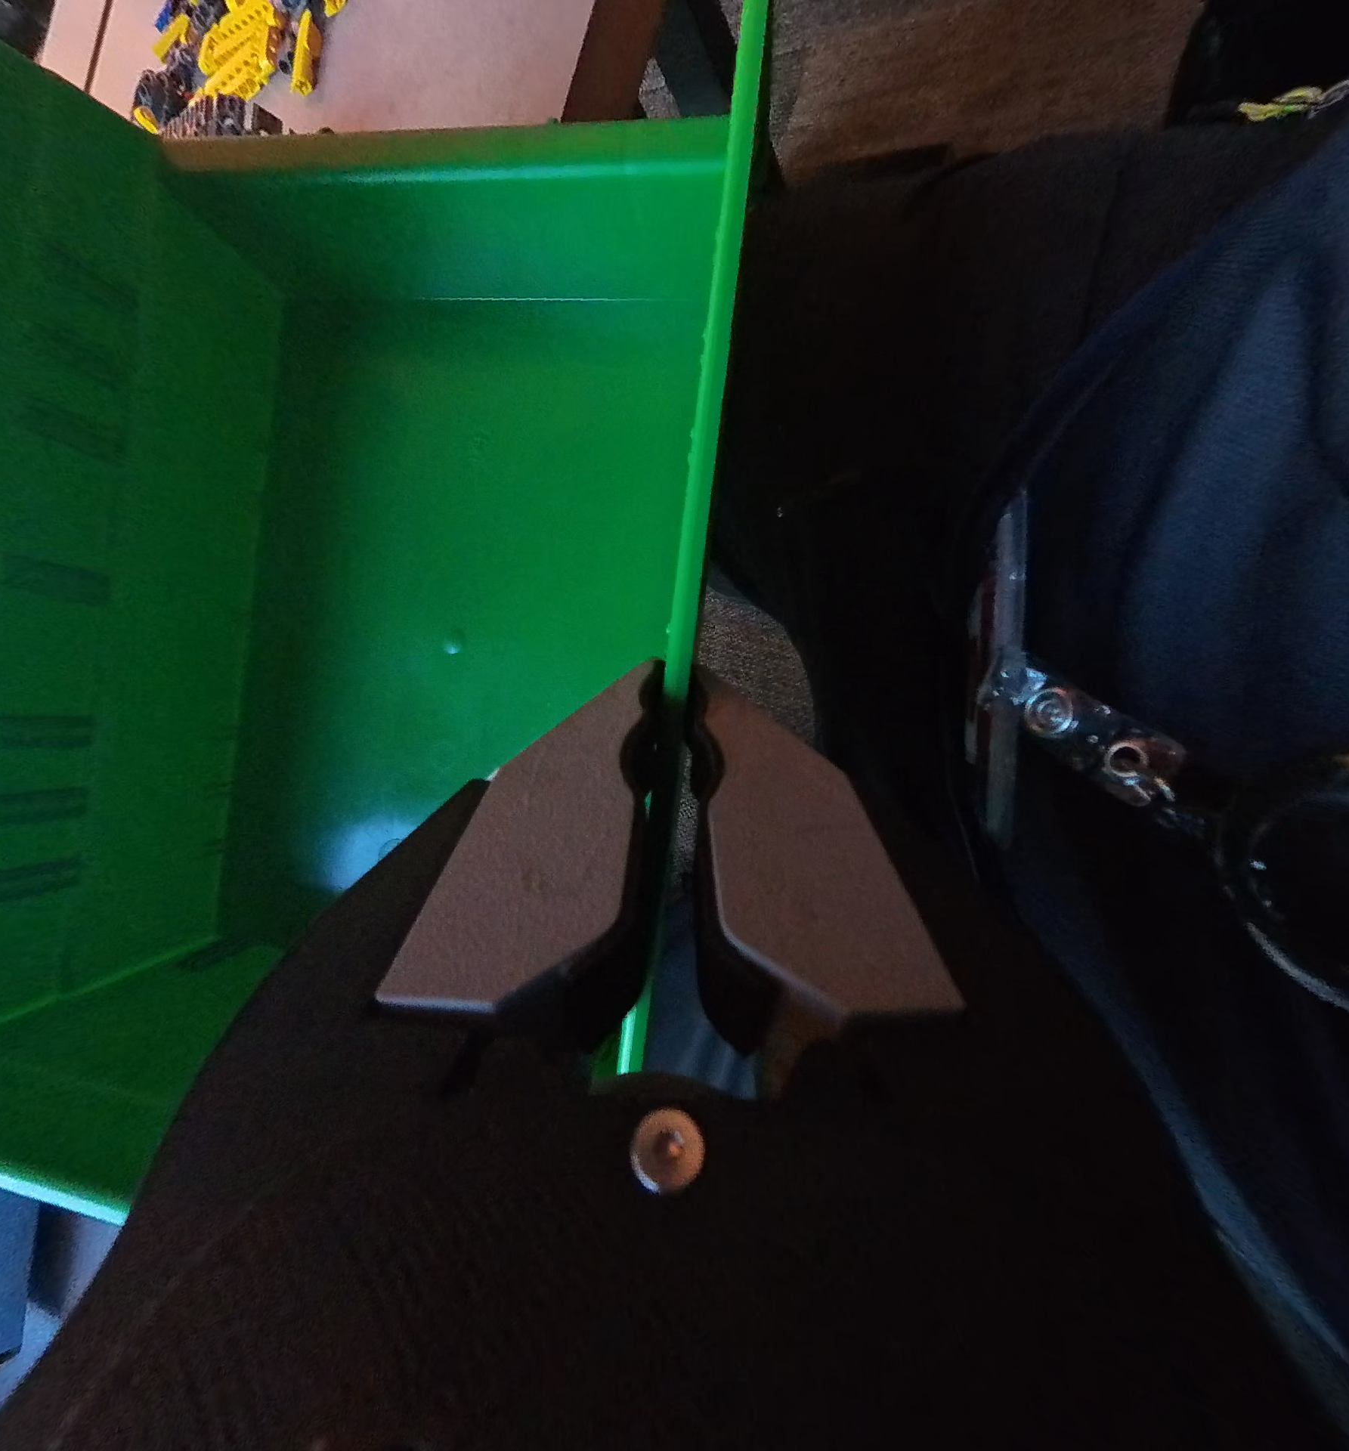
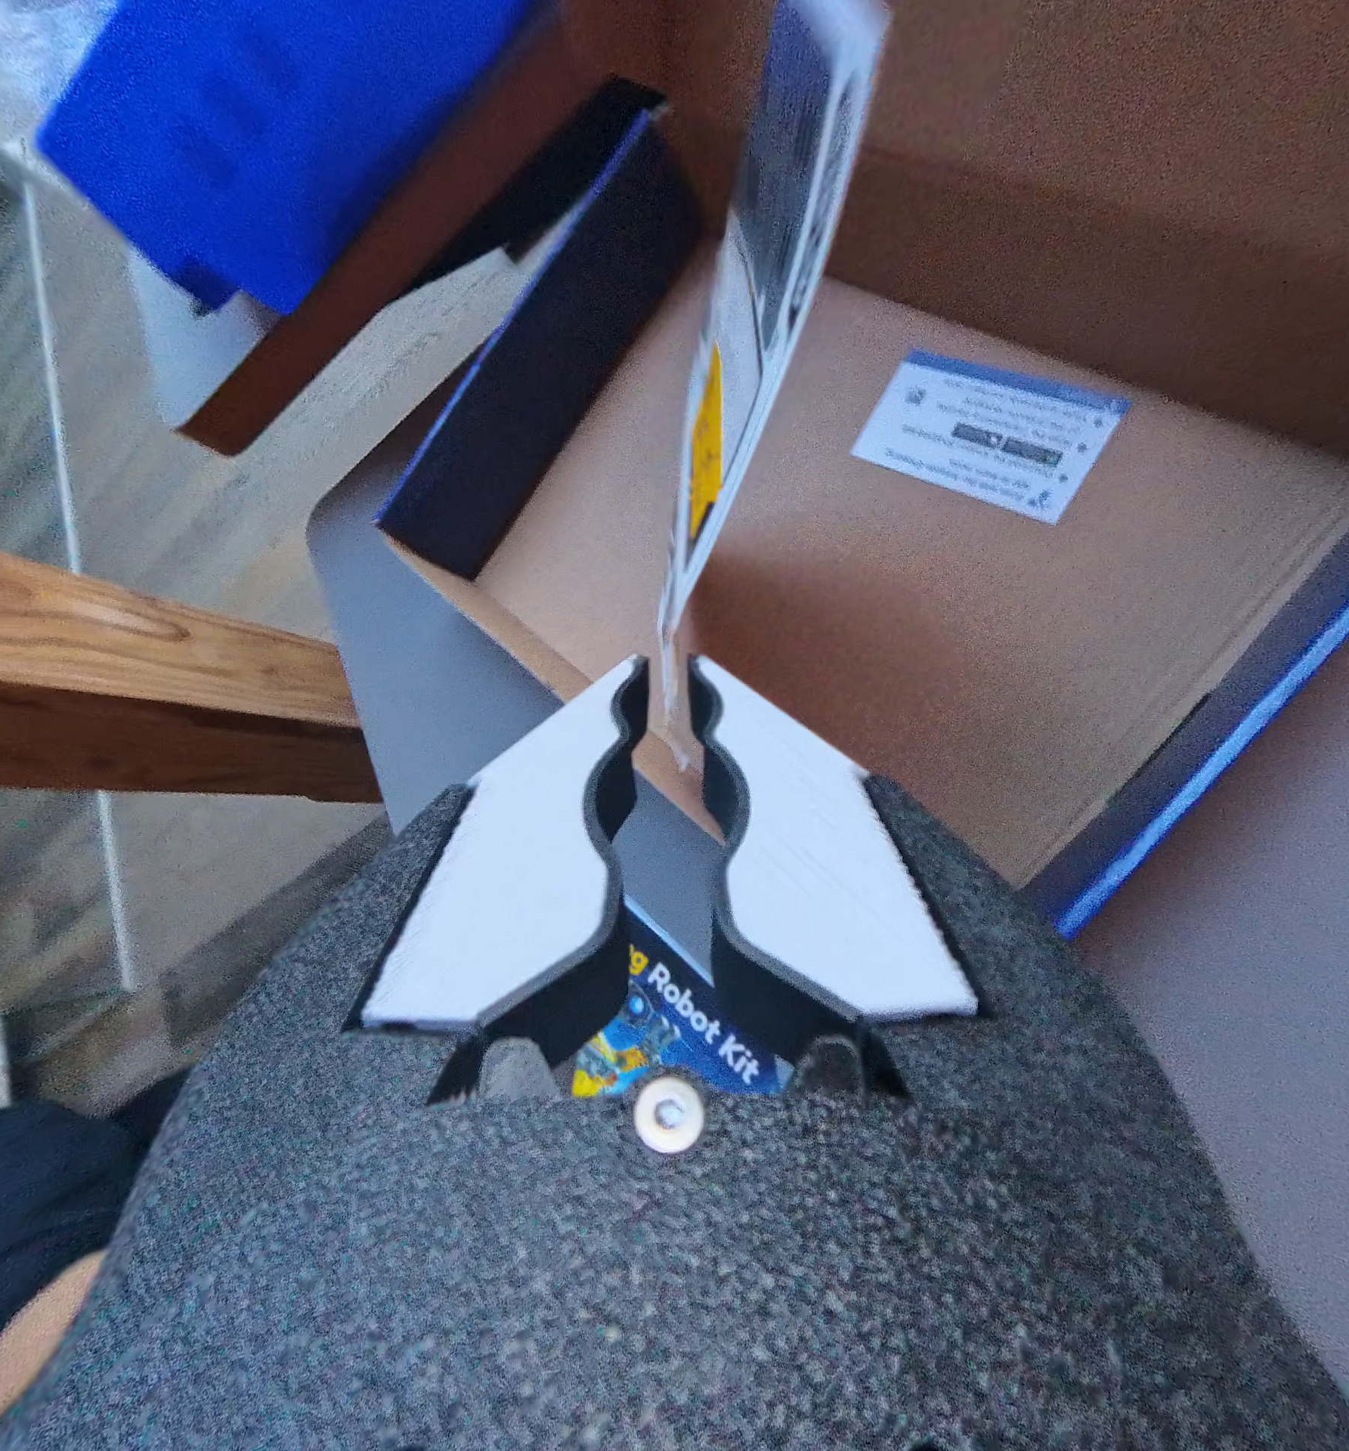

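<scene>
Green bin [image 1: 459, 471] w/ its thin side wall is what your left gripper [image 1: 675, 707] has clamped: jaws pinched tight on the wall's edge, one finger inside the bin, the other outside, wall running straight away from you to the far rim. Bin interior looks bare from here, just a slotted wall on the left and a smooth floor. Far beyond it, top left, a heap of yellow and black building pieces [image 1: 239, 55] sits on a pinkish surface. To the right of the wall it's dark: dark blue fabric [image 1: 1244, 471] and a belt buckle [image 1: 1079, 730], so the bin is near the person's lap. Over on the other side, your right gripper [image 2: 667, 691] has a thin printed booklet [image 2: 765, 314] between the tips, jaws nearly closed on its bottom corner; booklet stands up and leans far-right, blurred. It hangs over an open cardboard box [image 2: 930, 628] w/ blue outer edges; a white printed card [image 2: 993, 436] lies flat on the box floor, far right. A wooden rail [image 2: 145, 667] crosses on the left, and a blue object [image 2: 263, 141] shows top left, too blurred to ID. As things lie: bin gripped, nothing in it; booklet gripped, above the box, not lying in it.
</scene>
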`<control>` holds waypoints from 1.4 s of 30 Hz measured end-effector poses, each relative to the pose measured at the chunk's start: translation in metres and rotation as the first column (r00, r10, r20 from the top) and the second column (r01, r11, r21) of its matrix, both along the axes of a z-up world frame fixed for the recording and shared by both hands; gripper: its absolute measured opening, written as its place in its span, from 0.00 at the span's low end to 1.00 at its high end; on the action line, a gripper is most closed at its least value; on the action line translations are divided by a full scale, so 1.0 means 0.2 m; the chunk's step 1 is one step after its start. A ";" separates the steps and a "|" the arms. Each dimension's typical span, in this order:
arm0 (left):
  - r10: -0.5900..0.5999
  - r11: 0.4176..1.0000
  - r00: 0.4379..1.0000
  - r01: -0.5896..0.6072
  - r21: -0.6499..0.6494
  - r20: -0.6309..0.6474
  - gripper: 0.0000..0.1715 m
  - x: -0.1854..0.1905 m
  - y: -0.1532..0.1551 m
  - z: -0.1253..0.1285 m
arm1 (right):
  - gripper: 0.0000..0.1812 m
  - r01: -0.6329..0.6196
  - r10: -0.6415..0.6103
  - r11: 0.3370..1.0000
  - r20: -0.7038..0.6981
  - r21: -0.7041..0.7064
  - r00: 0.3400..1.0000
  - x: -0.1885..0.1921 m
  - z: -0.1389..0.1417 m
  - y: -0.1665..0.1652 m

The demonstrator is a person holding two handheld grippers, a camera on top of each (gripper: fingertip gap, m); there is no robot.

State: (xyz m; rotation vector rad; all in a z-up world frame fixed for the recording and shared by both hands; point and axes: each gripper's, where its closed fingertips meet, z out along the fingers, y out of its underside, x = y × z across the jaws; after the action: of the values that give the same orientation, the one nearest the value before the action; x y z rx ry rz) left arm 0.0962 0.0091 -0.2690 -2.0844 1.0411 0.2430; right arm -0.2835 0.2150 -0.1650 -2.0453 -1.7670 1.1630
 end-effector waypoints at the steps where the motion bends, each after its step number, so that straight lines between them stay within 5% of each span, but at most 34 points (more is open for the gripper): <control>1: 0.000 1.000 1.000 0.000 0.002 0.000 0.01 0.00 0.00 0.00 | 0.05 0.030 -0.030 0.999 0.017 -0.021 0.999 -0.01 -0.03 0.01; 7: 0.002 1.000 1.000 -0.002 0.008 -0.010 0.01 -0.01 -0.01 0.00 | 0.12 -0.007 0.008 1.000 -0.054 0.026 0.998 0.19 0.07 0.00; 10: 0.000 1.000 1.000 0.000 0.009 -0.011 0.01 -0.01 -0.02 0.00 | 0.17 -0.078 0.089 0.993 -0.118 0.093 0.989 0.51 0.22 -0.03; 14: -0.002 1.000 1.000 0.002 0.008 -0.012 0.01 0.00 -0.04 -0.01 | 0.21 0.002 0.047 0.966 -0.187 0.257 0.981 1.10 0.32 0.17; 19: 0.000 0.999 1.000 0.000 0.036 -0.004 0.02 -0.03 -0.08 0.03 | 0.28 0.160 -0.129 0.964 -0.153 0.211 0.980 1.84 0.14 0.47; 23: 0.005 0.997 1.000 -0.004 0.071 -0.014 0.02 -0.06 -0.12 0.06 | 0.31 0.234 -0.227 0.959 -0.060 0.158 0.972 2.17 -0.16 0.58; 33: 0.046 0.996 0.990 -0.035 0.083 -0.135 0.04 -0.17 -0.25 0.05 | 0.30 0.231 -0.226 0.970 -0.068 0.073 0.972 2.02 -0.51 0.62; 42: 0.122 0.989 0.985 -0.111 0.096 -0.119 0.04 -0.26 -0.28 0.09 | 0.11 0.087 -0.081 0.992 -0.067 0.091 0.995 1.80 -0.53 0.41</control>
State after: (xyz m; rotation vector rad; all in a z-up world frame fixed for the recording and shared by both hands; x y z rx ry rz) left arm 0.0441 -0.0479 -0.2507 -2.0725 0.9636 0.4756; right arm 0.0772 0.2977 -0.2701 -1.9860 -1.6577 1.0865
